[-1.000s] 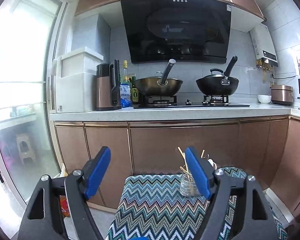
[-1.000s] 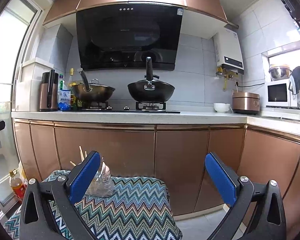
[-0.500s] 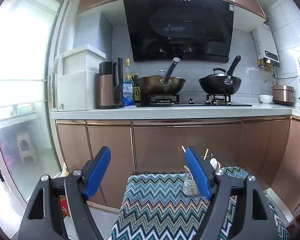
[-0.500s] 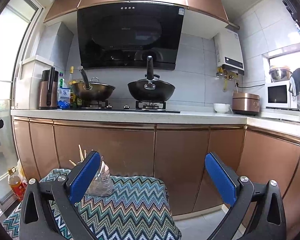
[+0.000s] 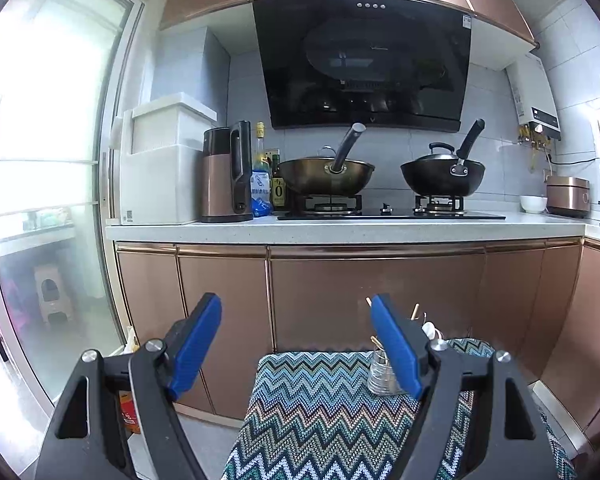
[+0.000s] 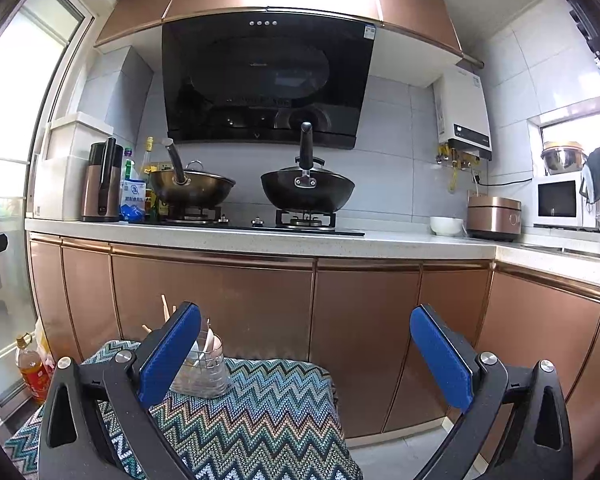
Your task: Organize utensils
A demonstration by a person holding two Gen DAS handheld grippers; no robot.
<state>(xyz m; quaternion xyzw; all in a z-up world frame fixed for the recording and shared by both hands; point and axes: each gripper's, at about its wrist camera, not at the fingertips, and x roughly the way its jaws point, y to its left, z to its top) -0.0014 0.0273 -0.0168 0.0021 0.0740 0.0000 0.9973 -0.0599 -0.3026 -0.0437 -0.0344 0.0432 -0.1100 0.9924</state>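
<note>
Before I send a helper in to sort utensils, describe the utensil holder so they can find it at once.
In front of the copper cabinets stands a low surface under a zigzag-patterned cloth. At its far edge sits a clear glass jar holding chopsticks and pale spoons, the only object on the cloth.

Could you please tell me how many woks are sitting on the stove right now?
2. The bronze wok sits on the left burner and the black wok, with a lid on it, sits on the right burner. Nothing else on the stove looks hidden.
</note>
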